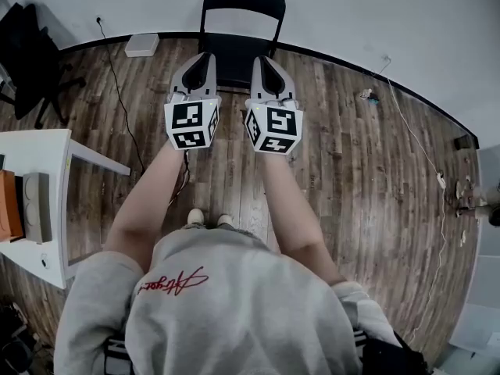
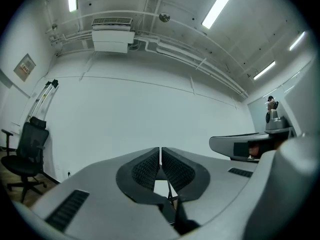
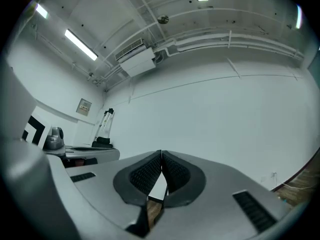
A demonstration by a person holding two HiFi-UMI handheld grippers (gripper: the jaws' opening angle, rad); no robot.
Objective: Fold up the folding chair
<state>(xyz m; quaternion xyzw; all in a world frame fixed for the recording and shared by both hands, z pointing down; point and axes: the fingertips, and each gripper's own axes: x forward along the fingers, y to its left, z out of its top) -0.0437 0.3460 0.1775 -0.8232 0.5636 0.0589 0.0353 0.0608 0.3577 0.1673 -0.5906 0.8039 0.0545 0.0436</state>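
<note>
- The folding chair (image 1: 239, 33) is black and stands unfolded on the wood floor (image 1: 351, 155). Its backrest is up against the white wall (image 1: 375, 14), at the top middle of the head view.
- The person holds both tongs out side by side, straight in front of the chair, and each marker cube faces the head camera.
- The left tongs (image 1: 205, 56) are closed, with only a hairline slit between the ribbed pads. They have hold of nothing.
- The right tongs (image 1: 261, 59) are fully closed, pad against pad, and also hold nothing.
- In the head view the tips of both tongs overlap the chair's seat. Neither pair clamps any part of the chair.
- Both gripper views look mostly at the white wall and the ceiling lights.
- A black office chair (image 1: 31, 61) stands well to the left of the folding chair.
- Nearer the person, on the left, is a white tabletop (image 1: 35, 151).
- Thin cables trail over the floor on both sides.
</note>
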